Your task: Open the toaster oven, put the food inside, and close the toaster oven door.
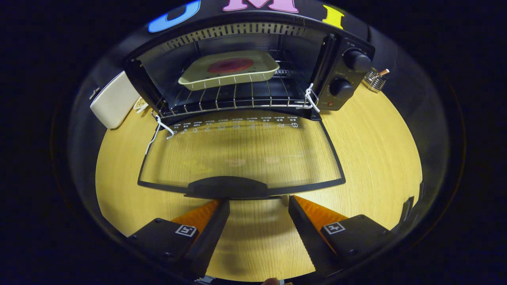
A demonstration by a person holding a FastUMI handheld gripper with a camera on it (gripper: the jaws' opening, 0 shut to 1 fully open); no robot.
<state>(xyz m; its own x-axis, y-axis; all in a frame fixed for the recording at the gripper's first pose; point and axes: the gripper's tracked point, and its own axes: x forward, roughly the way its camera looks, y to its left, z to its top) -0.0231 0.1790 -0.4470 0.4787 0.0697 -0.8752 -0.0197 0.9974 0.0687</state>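
on the table [376,158], from left to right: a cream case [112,101] leaning by the oven's [245,75] left side; the oven itself, its glass door [241,154] dropped flat toward the viewer, dark handle [227,187] at the near edge; inside, on the wire rack [233,97], a tray [229,69] holding the reddish food [230,65]; two knobs [348,75] on the oven's right panel; a small wire stand [376,79] beyond them. the claw [257,204] is spread wide and holds nothing, its tips just short of the handle, one to each side of its middle. opening and loading look done; closing the door is judged the step in hand. the next move calls for getting under or onto the handle and swinging the door up until it meets the oven front, without dragging the oven back.
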